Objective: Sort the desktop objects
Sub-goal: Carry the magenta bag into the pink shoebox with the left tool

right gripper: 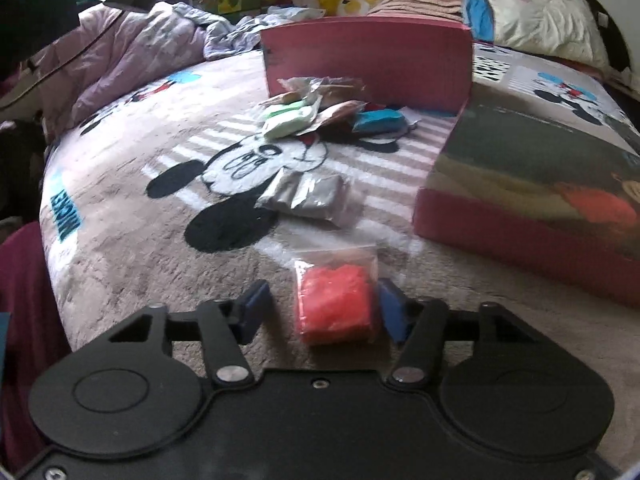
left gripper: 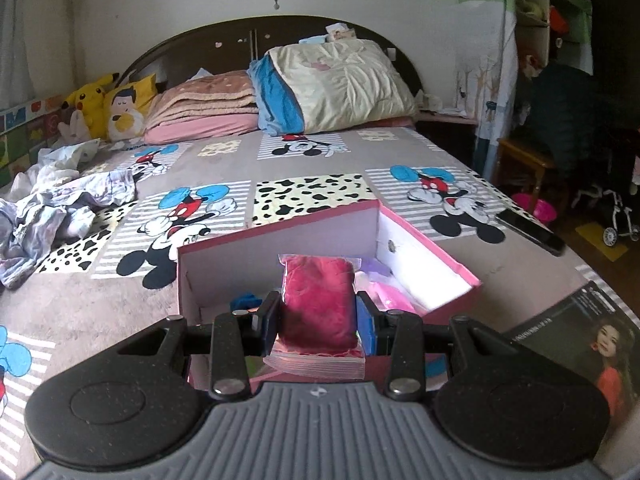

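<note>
My left gripper (left gripper: pixel 319 314) is shut on a dark red bag of clay (left gripper: pixel 318 292) and holds it over the open pink box (left gripper: pixel 432 248). Inside the box lie a blue piece (left gripper: pixel 245 301) and a pink bag (left gripper: pixel 390 300). In the right wrist view, my right gripper (right gripper: pixel 323 302) rests low on the bedspread with an orange-red bag (right gripper: pixel 334 304) between its fingers. The right pad touches the bag and the left pad stands apart, so it is open. Further off lie a grey bag (right gripper: pixel 308 196), a green bag (right gripper: pixel 288 120), a brown bag (right gripper: pixel 340 114) and a blue bag (right gripper: pixel 378 122).
The pink box (right gripper: pixel 368 56) stands behind the loose bags. Its lid (right gripper: pixel 532 200), printed with a person's picture, lies to the right. A dark phone (left gripper: pixel 532 232) sits near the bed's right edge. Crumpled clothes (left gripper: pixel 60 208) lie at the left, pillows (left gripper: pixel 340 84) at the headboard.
</note>
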`<action>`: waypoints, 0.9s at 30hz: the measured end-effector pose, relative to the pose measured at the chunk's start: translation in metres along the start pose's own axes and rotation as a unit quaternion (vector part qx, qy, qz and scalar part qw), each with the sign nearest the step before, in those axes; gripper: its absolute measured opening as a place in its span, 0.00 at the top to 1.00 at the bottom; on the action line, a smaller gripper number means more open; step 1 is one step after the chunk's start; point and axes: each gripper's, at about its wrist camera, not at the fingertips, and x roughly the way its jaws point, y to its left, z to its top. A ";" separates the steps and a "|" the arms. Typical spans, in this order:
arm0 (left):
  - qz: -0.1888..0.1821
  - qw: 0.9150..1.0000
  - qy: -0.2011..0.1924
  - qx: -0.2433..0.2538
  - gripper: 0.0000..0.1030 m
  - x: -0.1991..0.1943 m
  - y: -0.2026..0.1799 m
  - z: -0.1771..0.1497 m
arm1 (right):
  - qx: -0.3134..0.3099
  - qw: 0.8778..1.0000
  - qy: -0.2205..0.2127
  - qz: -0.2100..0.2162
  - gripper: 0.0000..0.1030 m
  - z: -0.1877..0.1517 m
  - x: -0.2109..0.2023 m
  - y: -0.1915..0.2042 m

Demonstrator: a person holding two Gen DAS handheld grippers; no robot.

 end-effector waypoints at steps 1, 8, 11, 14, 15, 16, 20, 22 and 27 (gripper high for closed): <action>0.001 1.000 0.001 0.000 0.63 0.003 0.002 0.001 | 0.001 1.000 0.000 -0.002 0.53 0.000 0.000 -0.001; 0.005 1.000 0.022 -0.015 0.63 0.031 0.009 0.010 | 0.006 1.000 -0.004 -0.006 0.60 -0.001 -0.002 -0.004; 0.002 0.999 0.031 -0.027 0.63 0.043 0.012 0.013 | 0.006 1.000 -0.005 -0.003 0.60 -0.001 -0.001 -0.005; -0.003 0.998 0.042 -0.043 0.63 0.055 0.015 0.016 | 0.008 1.000 -0.006 0.000 0.60 -0.002 0.000 -0.007; -0.004 0.998 0.044 -0.047 0.63 0.058 0.015 0.016 | 0.009 1.000 -0.007 0.000 0.60 -0.002 0.000 -0.007; -0.003 0.998 0.047 -0.048 0.63 0.061 0.015 0.017 | 0.010 1.000 -0.007 0.001 0.60 -0.002 0.000 -0.007; -0.003 0.996 0.063 -0.062 0.63 0.078 0.017 0.019 | 0.013 1.000 -0.009 0.003 0.60 -0.003 0.000 -0.008; -0.006 0.994 0.078 -0.075 0.63 0.090 0.019 0.020 | 0.014 1.000 -0.009 0.004 0.60 -0.003 0.001 -0.008; 0.005 0.990 0.117 -0.082 0.63 0.121 0.019 0.020 | 0.015 1.000 -0.011 0.008 0.60 -0.004 0.001 -0.009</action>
